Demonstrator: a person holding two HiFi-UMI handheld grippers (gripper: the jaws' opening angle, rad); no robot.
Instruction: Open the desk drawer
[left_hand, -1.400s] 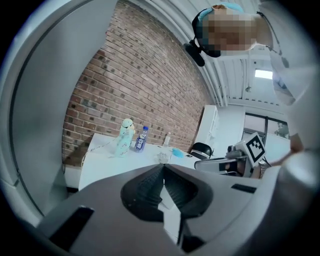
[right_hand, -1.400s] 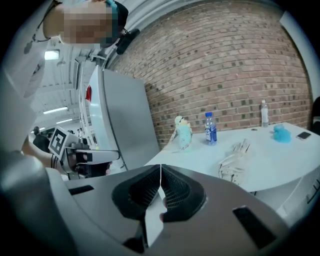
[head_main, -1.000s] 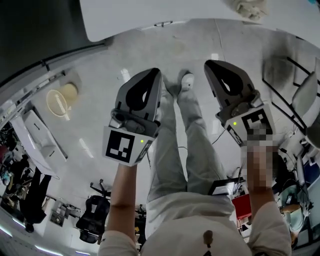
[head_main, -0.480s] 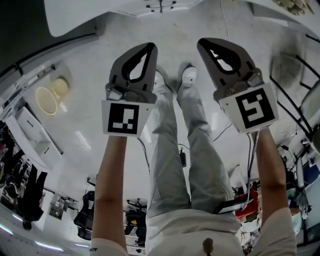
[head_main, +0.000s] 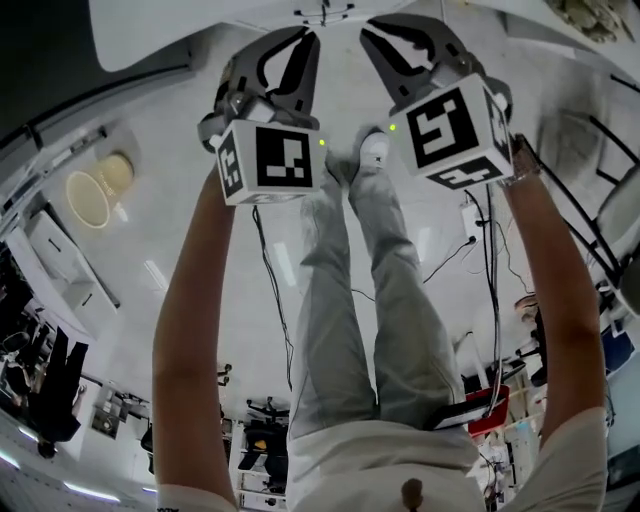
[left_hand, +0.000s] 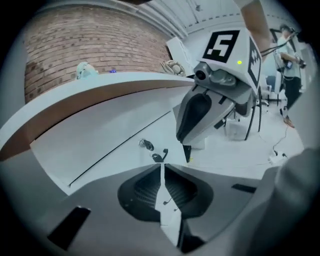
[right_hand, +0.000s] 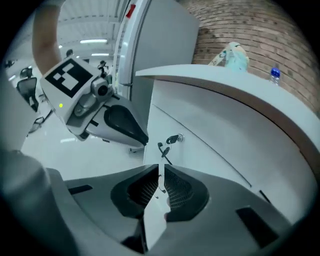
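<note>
left tongs (head_main: 300, 36), right tongs (head_main: 377, 32) nearer drawer (left_hand: 127, 157) (closed)

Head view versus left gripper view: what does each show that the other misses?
Head view only: the person's shoes and the marker cube on the left gripper. Left gripper view only: the brick wall and, straight on, that gripper's jaws shut with nothing between them. Both: the right gripper and the white desk.

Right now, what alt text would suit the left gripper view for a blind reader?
The left gripper, fingers shut and empty, points at a white desk drawer with a key in its lock; the right gripper hovers to its right.
</note>
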